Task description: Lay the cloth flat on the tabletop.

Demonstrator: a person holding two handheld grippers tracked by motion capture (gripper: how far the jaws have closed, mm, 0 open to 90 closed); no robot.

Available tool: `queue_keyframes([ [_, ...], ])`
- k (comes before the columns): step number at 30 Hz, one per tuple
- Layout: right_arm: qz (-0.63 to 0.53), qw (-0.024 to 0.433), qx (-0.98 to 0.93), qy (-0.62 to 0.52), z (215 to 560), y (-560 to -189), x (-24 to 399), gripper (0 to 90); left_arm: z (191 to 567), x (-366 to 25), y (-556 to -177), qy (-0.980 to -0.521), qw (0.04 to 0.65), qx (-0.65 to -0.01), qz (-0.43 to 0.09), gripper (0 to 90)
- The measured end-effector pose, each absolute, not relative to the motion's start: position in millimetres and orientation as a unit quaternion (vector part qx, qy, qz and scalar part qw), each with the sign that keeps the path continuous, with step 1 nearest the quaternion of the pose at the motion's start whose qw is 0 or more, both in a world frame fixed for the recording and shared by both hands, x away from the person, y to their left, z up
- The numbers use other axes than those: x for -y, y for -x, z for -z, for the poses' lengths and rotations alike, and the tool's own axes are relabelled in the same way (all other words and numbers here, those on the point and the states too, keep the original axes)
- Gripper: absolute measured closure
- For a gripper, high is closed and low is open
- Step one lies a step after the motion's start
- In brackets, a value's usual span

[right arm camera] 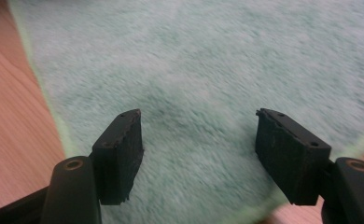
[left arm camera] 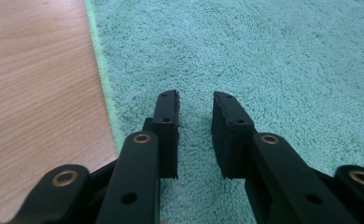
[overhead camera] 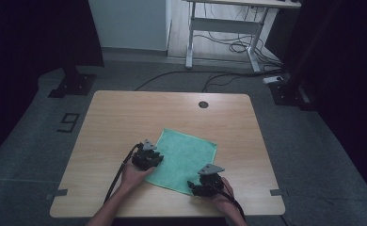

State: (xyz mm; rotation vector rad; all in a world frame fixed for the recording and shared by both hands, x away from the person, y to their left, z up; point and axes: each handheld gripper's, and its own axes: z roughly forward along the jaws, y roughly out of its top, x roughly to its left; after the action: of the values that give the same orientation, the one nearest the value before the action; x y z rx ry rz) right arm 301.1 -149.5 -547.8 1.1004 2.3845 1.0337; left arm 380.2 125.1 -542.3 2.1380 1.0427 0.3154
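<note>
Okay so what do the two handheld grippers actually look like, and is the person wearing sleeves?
Both the left gripper and the right gripper are black, each topped by a grey three-cornered plate and trailing a black cable. Up close, each has two flat black jaws on arms with brass-coloured pivot rings. The forearms are bare, with no sleeves in sight.

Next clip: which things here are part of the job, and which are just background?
In play:
green cloth, flat on the table
left tongs, open over the cloth near its edge
right tongs, wide open over the cloth near a corner

Background:
white desk
floor cables
stand base
</note>
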Motion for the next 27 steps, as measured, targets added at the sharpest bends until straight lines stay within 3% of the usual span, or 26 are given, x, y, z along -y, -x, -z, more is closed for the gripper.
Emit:
queue_keyframes([
  [8,-0.366,0.147,-0.836,-0.381,548,-310,163,32.6,541,-128,-371,-0.829,0.359,-0.411,-0.119,73.1],
  [21,-0.375,0.135,-0.838,-0.373,547,-361,180,33.2,542,-125,-383,-0.806,0.373,-0.447,-0.106,71.4],
  [27,-0.378,0.139,-0.833,-0.379,548,-362,183,33.2,543,-122,-381,-0.804,0.376,-0.448,-0.109,69.2],
])
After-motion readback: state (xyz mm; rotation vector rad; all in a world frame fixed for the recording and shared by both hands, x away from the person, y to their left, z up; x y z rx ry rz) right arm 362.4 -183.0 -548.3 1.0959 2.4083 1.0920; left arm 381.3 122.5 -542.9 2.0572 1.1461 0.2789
